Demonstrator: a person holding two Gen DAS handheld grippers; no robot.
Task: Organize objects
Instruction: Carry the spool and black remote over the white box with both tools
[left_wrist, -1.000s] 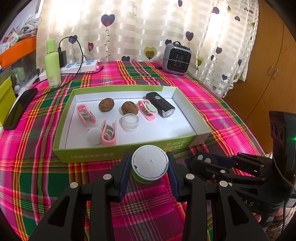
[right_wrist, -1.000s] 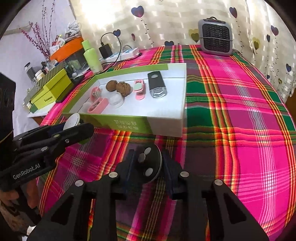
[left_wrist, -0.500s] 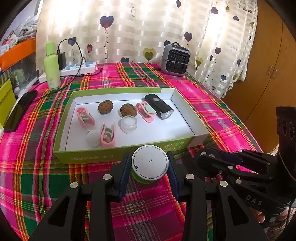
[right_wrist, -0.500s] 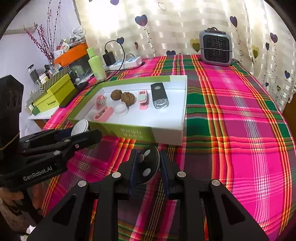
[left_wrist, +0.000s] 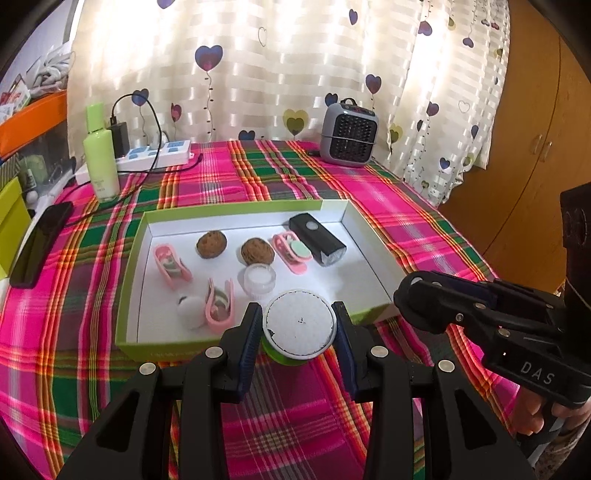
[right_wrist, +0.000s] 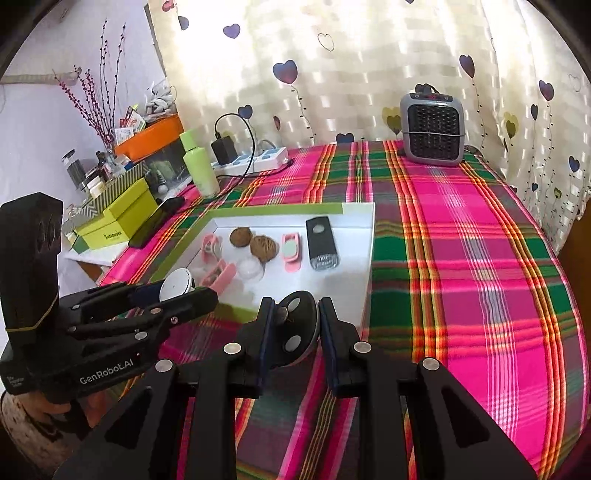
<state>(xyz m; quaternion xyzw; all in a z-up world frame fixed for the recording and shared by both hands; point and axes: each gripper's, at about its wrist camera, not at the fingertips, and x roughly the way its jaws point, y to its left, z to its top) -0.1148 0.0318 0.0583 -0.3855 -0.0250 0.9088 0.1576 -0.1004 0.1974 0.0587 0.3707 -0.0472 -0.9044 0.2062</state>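
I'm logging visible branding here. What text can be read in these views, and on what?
"GenRobot.AI": side of the left gripper.
"DAS": side of the right gripper.
Print on the green box, the green tray front wall and the heater display: too blurred to read.

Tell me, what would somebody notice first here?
Probably the bright pink-and-green plaid tablecloth covering the table, and the green-rimmed white box in its middle. Nearest the cameras, the left claw grips a round white-topped jar, and the right claw grips a dark disc with silver dots.
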